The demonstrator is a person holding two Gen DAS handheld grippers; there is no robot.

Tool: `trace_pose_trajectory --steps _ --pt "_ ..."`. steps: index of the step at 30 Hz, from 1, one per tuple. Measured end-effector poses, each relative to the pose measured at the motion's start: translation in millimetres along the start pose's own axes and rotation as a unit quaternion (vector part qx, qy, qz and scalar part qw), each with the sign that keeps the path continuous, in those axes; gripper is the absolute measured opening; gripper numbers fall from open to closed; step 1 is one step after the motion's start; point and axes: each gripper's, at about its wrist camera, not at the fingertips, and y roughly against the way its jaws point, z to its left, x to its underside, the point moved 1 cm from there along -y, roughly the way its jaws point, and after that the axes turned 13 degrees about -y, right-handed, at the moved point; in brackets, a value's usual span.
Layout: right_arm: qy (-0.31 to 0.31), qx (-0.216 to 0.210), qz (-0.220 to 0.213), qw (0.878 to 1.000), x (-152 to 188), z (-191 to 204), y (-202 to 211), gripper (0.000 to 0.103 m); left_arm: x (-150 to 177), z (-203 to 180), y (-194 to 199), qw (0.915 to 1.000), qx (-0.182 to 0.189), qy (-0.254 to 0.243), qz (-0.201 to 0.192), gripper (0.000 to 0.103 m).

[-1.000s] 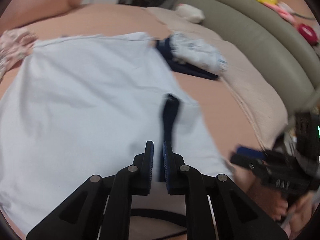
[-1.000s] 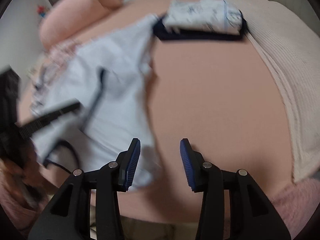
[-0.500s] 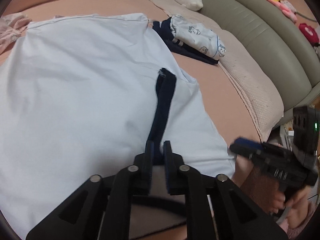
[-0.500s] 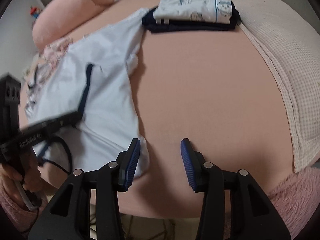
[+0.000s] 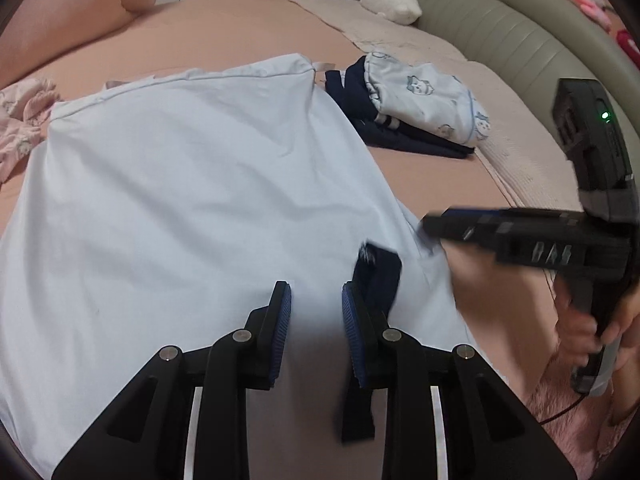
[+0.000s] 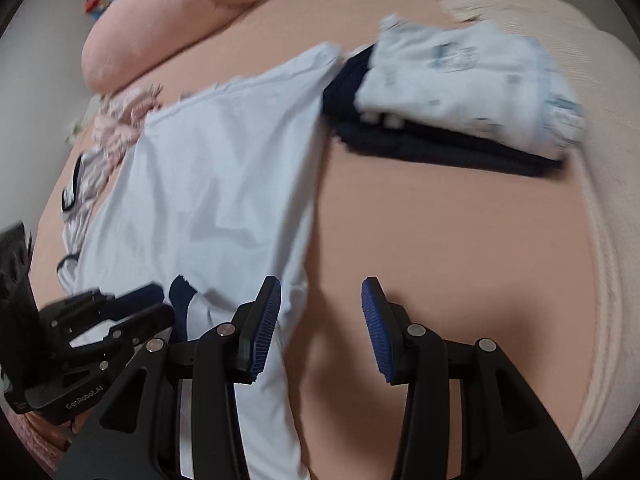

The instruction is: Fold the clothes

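left wrist view: my left gripper [image 5: 316, 312] has its jaws apart, holding nothing, over the near edge of the pale blue shirt [image 5: 180, 208], which lies spread flat on the pink bed [image 5: 248, 28]. a navy trim strip [image 5: 378, 276] of the shirt sits just beside my right-hand finger; contact cannot be confirmed. a folded stack of clothes [image 5: 416, 116] rests beyond the shirt's far right corner. my right gripper [image 5: 436, 228] enters from the right, at the shirt's edge.

right wrist view: my right gripper [image 6: 322, 324] is spread wide, empty, its left finger over the shirt's [image 6: 208, 184] side edge, the other over bare bed [image 6: 440, 220]. the folded stack [image 6: 460, 96] is blurred. my left gripper [image 6: 160, 302] shows at lower left.
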Motion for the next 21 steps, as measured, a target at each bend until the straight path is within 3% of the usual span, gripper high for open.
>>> trace_pose_trajectory --steps 4,7,10,12,14,17,21 --pt "0.05 0.033 0.037 0.997 -3 9 -33 0.042 -10 1 -11 0.9996 -0.015 -0.022 0.014 0.029" --pt "0.07 0.058 0.014 0.996 3 13 -34 0.041 -20 7 -20 0.9989 -0.027 -0.028 0.025 0.029" --pt "0.048 0.064 -0.009 0.997 8 7 -29 0.04 -22 11 -26 0.9978 -0.031 -0.038 0.044 0.031" --pt "0.046 0.093 -0.026 0.994 16 1 -25 0.038 -17 15 -29 0.9972 -0.034 -0.04 0.054 0.04" --pt "0.046 0.118 -0.04 0.991 23 -4 -21 0.037 -12 19 -28 0.9977 -0.026 -0.036 0.051 0.04" --pt "0.039 0.122 -0.045 0.991 29 -8 -15 0.037 -12 19 -24 0.9981 -0.025 -0.035 0.043 0.04" --pt "0.032 0.058 -0.042 0.997 18 -1 -7 0.038 -22 15 -21 0.9988 -0.015 -0.039 0.025 0.04"
